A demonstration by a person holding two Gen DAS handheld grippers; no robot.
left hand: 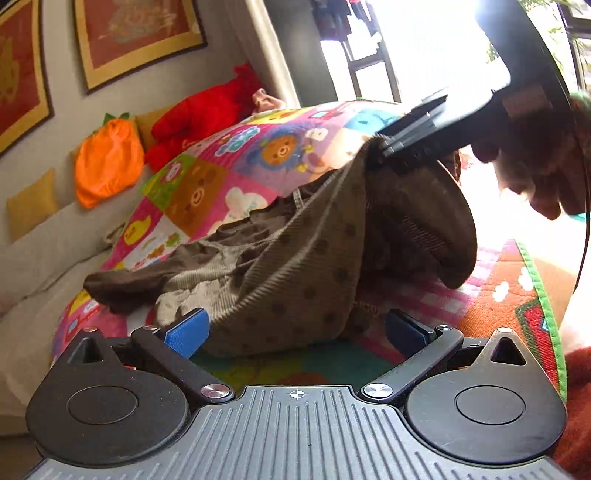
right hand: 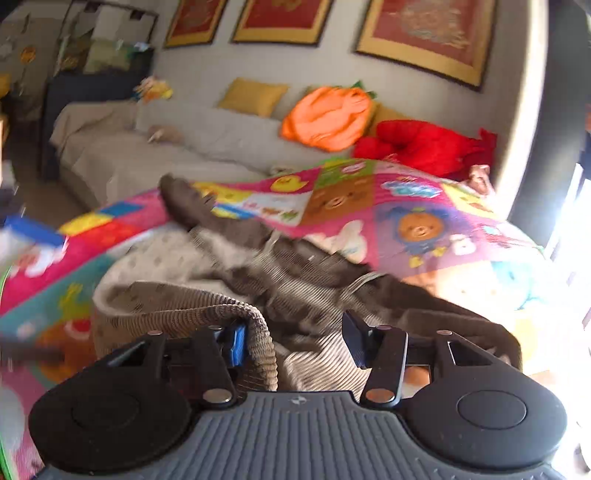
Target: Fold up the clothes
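A brown ribbed garment with darker dots (left hand: pixel 280 273) lies bunched on a colourful cartoon quilt (left hand: pixel 207 184). My left gripper (left hand: pixel 295 332) is open, low over the quilt, and the garment's near fold bulges between its blue pads without being pinched. Up at the right, the right gripper (left hand: pixel 388 147) lifts one edge of the garment, with a hand (left hand: pixel 535 166) behind it. In the right wrist view the right gripper (right hand: pixel 295 343) stands partly open. The garment's ribbed hem (right hand: pixel 221 306) is draped over its left finger (right hand: pixel 234 345), and more of the garment (right hand: pixel 295 280) spreads beyond.
The quilt (right hand: pixel 369 206) covers a raised surface beside a grey sofa (right hand: pixel 147 155). Yellow cushions (right hand: pixel 251 96), an orange pumpkin plush (right hand: pixel 328 118) and a red plush (right hand: pixel 424 144) sit on the sofa. Framed pictures (right hand: pixel 424 29) hang above. A bright window (left hand: pixel 424 48) glares at the right.
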